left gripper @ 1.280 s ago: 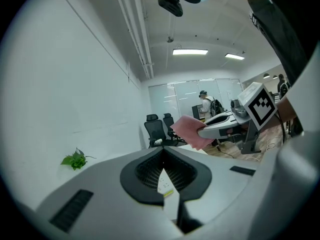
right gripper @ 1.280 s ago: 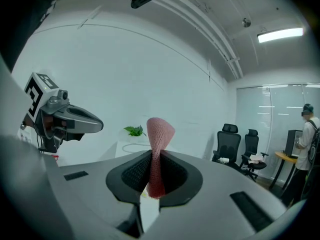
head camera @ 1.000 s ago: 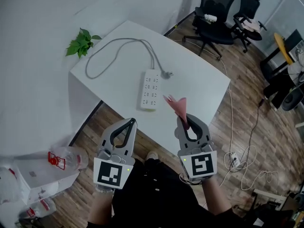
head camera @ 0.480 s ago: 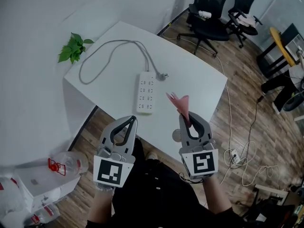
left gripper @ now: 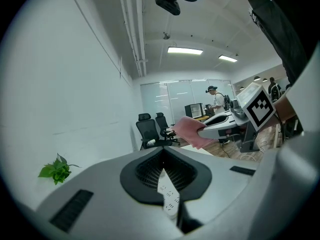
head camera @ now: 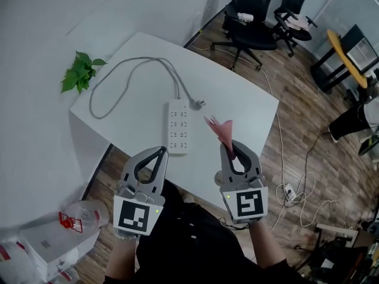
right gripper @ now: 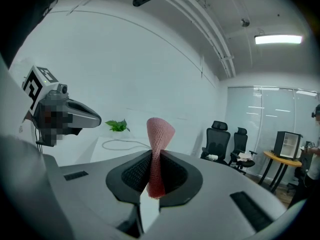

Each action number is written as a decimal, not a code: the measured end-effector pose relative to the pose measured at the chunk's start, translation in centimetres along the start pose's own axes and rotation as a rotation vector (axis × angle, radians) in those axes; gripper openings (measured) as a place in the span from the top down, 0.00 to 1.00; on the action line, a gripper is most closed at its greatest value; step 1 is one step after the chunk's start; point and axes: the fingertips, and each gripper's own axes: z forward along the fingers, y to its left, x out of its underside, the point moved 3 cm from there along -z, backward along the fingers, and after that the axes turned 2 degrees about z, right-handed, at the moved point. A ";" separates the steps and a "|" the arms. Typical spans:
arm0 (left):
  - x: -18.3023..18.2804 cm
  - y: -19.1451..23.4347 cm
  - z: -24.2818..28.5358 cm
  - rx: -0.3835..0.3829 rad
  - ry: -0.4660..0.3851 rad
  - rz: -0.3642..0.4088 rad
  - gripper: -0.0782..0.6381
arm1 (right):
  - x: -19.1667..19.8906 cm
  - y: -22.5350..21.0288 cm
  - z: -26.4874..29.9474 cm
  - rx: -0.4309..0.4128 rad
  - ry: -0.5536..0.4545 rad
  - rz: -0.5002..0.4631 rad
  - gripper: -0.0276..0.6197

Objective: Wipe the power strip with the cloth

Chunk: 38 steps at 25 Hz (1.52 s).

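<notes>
A white power strip point(head camera: 177, 127) lies flat on the white table point(head camera: 249, 111), its grey cable point(head camera: 118, 76) looping to the back left and its plug point(head camera: 200, 103) beside its far end. My right gripper point(head camera: 225, 146) is shut on a pink cloth point(head camera: 219, 129), which sticks up past the fingertips just right of the strip. In the right gripper view the cloth point(right gripper: 159, 149) is pinched between the jaws. My left gripper point(head camera: 161, 150) hovers at the table's near edge below the strip, shut with nothing in it. The strip point(left gripper: 169, 200) shows through its jaws.
A small green plant point(head camera: 78, 71) sits by the wall at the table's left corner. Black office chairs point(head camera: 251, 13) stand beyond the table on the wood floor. Cables point(head camera: 299, 194) trail on the floor to the right. A plastic bottle point(head camera: 80, 216) lies at lower left.
The head view has drifted, so table and strip sit a little further left in frame. Both grippers keep their pose and the cloth stays clamped.
</notes>
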 end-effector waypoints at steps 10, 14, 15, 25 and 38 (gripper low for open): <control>1.3 3.7 1.8 0.040 0.010 0.006 0.87 | 0.9 0.0 4.9 0.011 0.070 -0.036 0.87; 1.8 5.2 2.3 0.043 0.014 -0.002 0.87 | 1.0 -0.2 7.5 0.015 0.093 -0.053 0.87; 1.9 5.5 2.4 0.045 0.016 -0.004 0.87 | 1.1 -0.2 8.2 0.014 0.097 -0.059 0.87; 2.5 8.7 3.7 0.035 0.015 -0.016 0.87 | 3.2 -0.8 15.4 0.003 0.144 -0.068 0.87; 4.5 11.4 2.9 -0.015 0.057 -0.056 0.87 | 7.3 0.2 23.0 -0.082 0.275 -0.111 0.87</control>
